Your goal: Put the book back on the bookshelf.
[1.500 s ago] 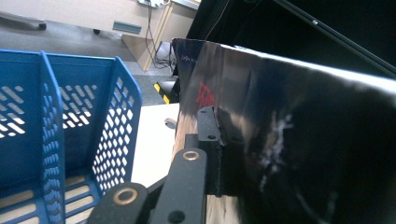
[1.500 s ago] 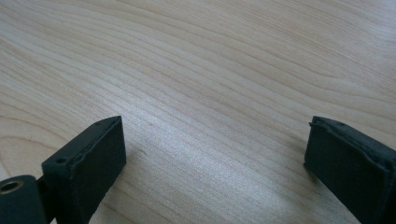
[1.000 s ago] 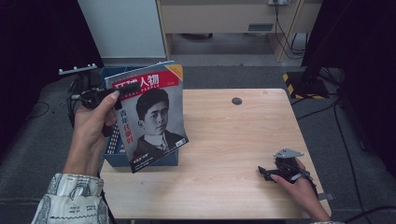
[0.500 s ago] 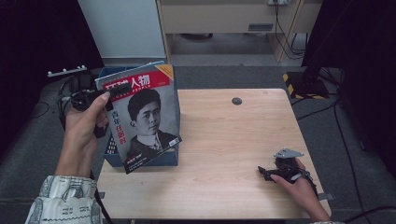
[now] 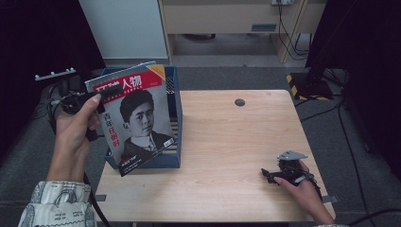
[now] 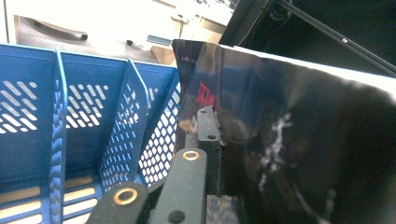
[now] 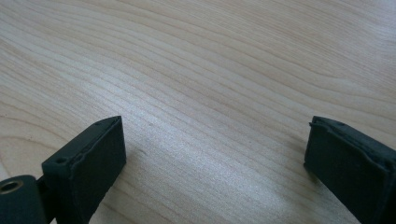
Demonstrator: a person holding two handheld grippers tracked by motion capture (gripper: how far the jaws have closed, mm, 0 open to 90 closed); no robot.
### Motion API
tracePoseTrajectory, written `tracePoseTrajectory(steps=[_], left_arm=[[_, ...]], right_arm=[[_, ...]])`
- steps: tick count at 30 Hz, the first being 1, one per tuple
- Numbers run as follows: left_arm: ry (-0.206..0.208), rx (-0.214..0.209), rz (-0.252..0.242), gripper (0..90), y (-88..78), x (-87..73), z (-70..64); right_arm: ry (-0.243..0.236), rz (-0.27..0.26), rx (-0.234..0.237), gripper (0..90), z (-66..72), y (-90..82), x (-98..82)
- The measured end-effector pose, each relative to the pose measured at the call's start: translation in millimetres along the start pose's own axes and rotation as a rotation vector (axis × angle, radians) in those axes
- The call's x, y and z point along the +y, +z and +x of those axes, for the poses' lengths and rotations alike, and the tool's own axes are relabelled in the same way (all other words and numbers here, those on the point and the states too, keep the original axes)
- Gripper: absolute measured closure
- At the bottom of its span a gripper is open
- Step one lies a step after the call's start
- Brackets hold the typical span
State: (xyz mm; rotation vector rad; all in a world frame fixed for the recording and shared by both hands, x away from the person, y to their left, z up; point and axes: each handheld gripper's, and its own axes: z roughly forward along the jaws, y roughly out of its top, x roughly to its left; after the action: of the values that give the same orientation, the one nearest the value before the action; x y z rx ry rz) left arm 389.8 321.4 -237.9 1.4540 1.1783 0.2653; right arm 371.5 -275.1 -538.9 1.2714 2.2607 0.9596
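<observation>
There is one magazine (image 5: 137, 120), pinched at its upper edge between the jaws of the left gripper (image 5: 97, 101), and one blue file rack (image 5: 173, 118) standing just behind and below those jaws, with three slots countable in the left gripper view. Two grippers are in play, the second being the right gripper (image 5: 268, 174), whose jaws stand wide apart with nothing between them but the bare top of the one wooden desk (image 5: 227, 137). One small dark round spot (image 5: 239, 102) sits on the desk, well apart from both pairs of jaws.
</observation>
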Motion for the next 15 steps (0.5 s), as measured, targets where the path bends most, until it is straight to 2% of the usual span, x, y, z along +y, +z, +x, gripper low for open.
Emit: tracePoseTrajectory(steps=[15], left_arm=[[-0.001,0.026,-0.033,86.2,-23.4,9.6,4.6]], right_arm=[[0.001,0.001,0.000,5.7,0.0,-0.1,0.0]])
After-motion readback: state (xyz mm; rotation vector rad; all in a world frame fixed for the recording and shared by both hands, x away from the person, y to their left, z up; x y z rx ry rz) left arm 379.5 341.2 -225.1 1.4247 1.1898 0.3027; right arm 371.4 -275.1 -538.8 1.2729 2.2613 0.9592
